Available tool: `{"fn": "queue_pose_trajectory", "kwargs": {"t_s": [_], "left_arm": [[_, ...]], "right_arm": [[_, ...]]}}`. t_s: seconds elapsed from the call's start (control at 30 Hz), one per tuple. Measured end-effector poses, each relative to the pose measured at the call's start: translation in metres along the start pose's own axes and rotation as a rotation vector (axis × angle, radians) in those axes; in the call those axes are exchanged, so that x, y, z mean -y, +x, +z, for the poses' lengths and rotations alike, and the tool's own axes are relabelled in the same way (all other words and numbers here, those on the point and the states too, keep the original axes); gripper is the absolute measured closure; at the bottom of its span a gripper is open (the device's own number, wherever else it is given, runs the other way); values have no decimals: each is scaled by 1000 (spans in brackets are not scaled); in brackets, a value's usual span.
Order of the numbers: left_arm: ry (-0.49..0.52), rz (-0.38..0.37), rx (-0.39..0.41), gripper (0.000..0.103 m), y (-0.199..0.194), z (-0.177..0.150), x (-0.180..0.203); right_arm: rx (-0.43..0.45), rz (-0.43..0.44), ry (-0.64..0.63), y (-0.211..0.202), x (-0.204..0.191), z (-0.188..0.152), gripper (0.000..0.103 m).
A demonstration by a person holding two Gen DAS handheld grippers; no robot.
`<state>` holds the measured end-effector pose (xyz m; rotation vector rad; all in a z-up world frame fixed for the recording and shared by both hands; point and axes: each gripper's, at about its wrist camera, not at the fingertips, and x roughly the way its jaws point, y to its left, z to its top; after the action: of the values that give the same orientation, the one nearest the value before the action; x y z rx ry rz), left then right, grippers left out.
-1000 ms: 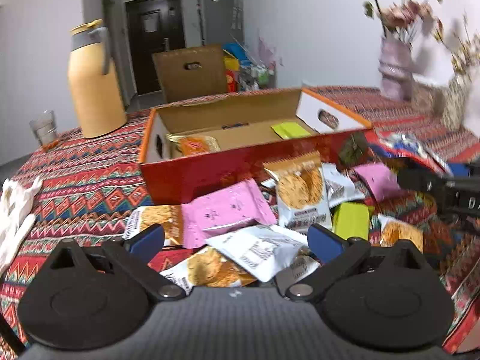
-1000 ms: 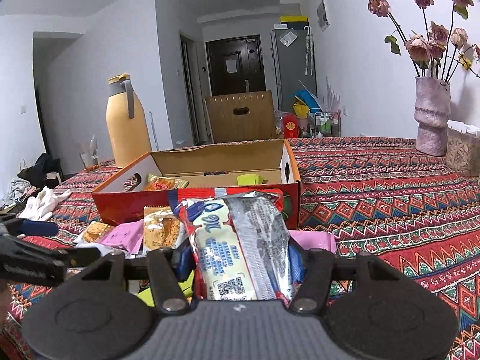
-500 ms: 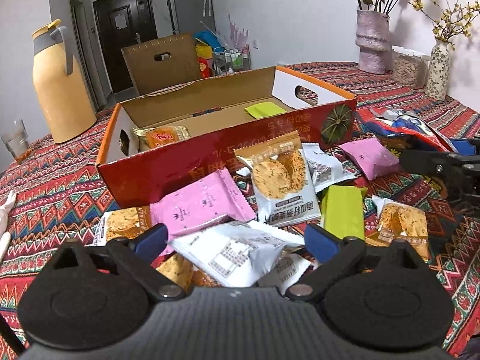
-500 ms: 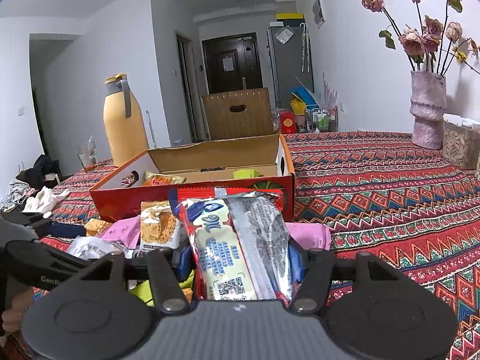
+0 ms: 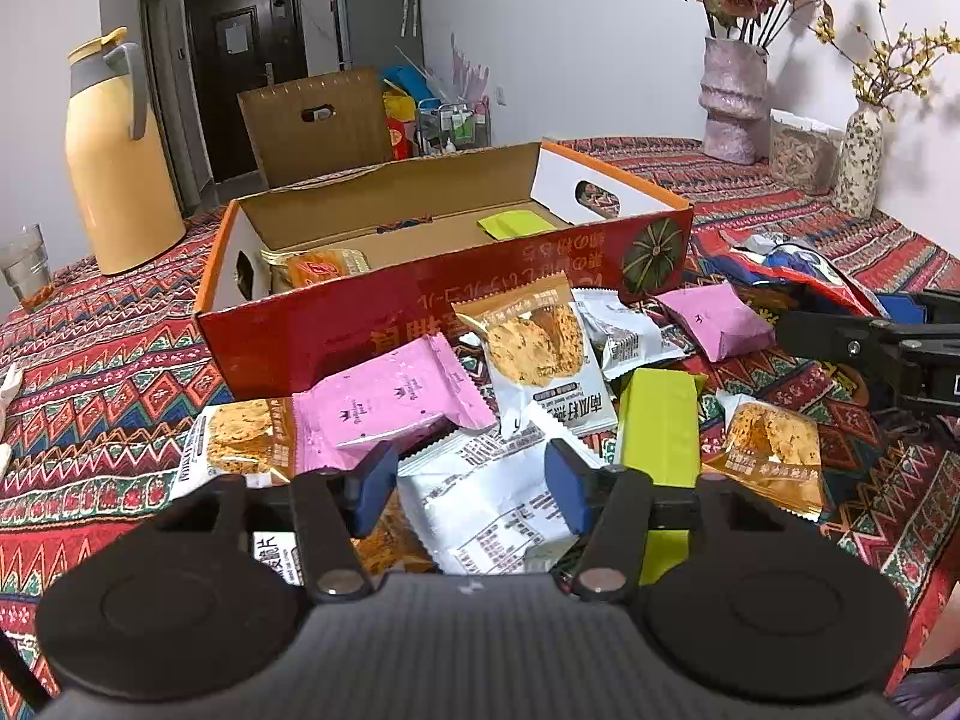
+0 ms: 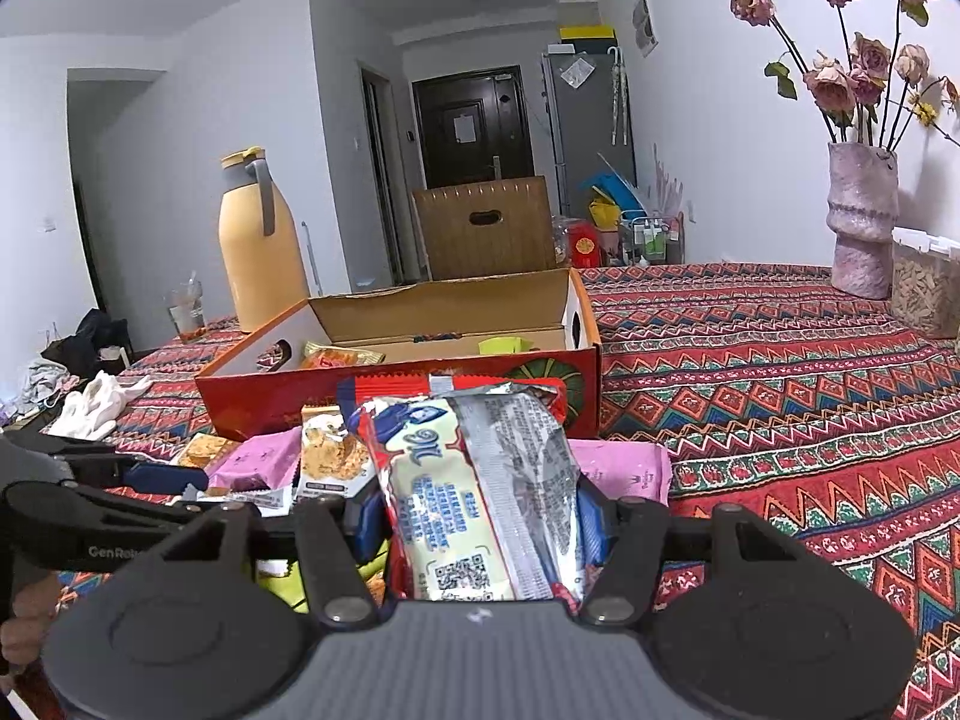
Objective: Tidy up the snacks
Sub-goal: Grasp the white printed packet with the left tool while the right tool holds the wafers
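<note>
Patterned tablecloth [image 5: 120,360], snack packets [image 5: 540,348] before box [image 5: 372,324]

A home: patterned tablecloth [image 6: 780,360], flower vase [image 6: 861,228], thermos [image 6: 258,252], entrance door [image 6: 471,120] behind.

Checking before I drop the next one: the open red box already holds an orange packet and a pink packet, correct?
Not quite. In the left wrist view the red box holds an orange packet and a lime-green packet, not a pink one. The pink packets lie outside on the tablecloth.
</note>
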<state>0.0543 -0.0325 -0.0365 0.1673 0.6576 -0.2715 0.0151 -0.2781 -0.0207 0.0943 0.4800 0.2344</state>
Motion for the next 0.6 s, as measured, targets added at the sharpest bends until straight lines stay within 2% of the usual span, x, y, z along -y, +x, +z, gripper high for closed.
{"fn": "queue_pose_trajectory", "kwargs": {"t_s": [0.07,0.17,0.23,0.3,0.33,0.5,0.6], "left_arm": [[-5,4,9,57,-3,0,0],[-13,3,15,57,-9,0,-1],[-9,8,15,45,-12,0,0],[2,11,21,17,-16,0,2],[9,16,29,15,-17,-1,3],[107,-17,12,12,-18,0,14],[179,2,-14,15,-9,-1,22]], "right_arm": [[3,2,0,-2,0,0,44],[5,3,0,-4,0,0,44],[7,3,0,-5,0,0,44],[10,4,0,-6,0,0,44],[12,3,0,-7,0,-1,44],[16,-4,7,-9,2,-2,44],[15,-9,15,-10,4,-3,44]]}}
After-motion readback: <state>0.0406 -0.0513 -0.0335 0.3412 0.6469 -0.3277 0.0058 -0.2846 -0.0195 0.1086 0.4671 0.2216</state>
